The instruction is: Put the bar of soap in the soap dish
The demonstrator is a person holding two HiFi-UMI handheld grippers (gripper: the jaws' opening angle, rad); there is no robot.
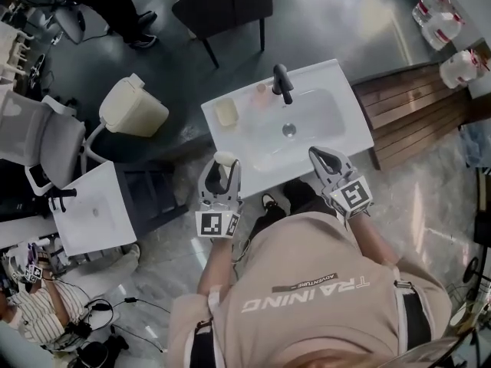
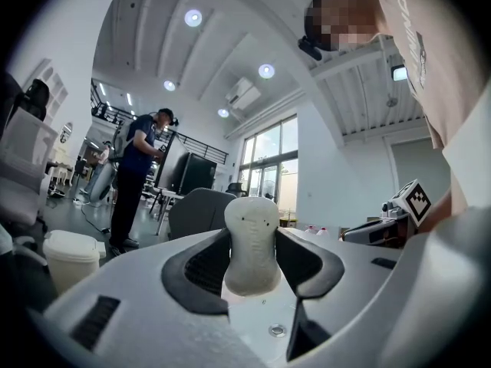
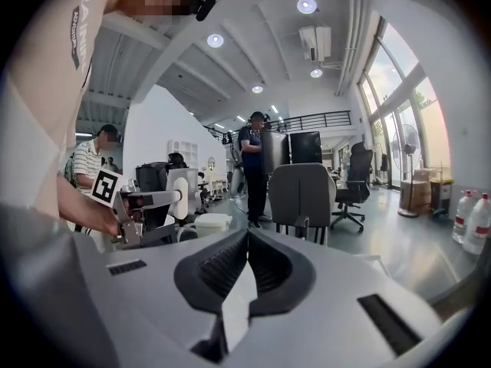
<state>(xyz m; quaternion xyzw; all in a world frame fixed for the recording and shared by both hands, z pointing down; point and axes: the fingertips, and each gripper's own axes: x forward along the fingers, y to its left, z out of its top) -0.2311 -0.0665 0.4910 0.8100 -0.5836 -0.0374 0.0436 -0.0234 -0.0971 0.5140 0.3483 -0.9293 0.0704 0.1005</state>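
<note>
**White soap pinched on end, dish at the far corner**

Pale and smooth, the bar of soap (image 2: 252,244) stands between the jaws of the left gripper (image 1: 223,167), which pinch it at its lower half while the rounded top pokes out past the pads. It hangs over the front left edge of the washbasin (image 1: 349,106). The soap dish (image 1: 226,112), a small pale yellow tray, sits near the back left corner of that washbasin, well apart from the bar.

The grip looks like the weak spot. Little of the bar is between the pads and its surface looks slick, so a jolt on the way across could let it pivot or slide out. It would then likely drop into the bowl toward the drain (image 1: 288,129), or off the front edge. The dish is small. A bar brought in on end may tip over the rim rather than settle flat, so the wrist would have to lay it down first. A release from too high could make it bounce or shove the dish. The faucet (image 1: 282,83) stands just to the dish's right, and a wide approach from that side could knock it.

Both forearms reach forward from the person's sides. The left gripper points toward the back edge and is held roughly level, since its view looks out across the room. The right gripper (image 3: 245,271) hangs over the front right edge, jaws pressed together on nothing.
</note>
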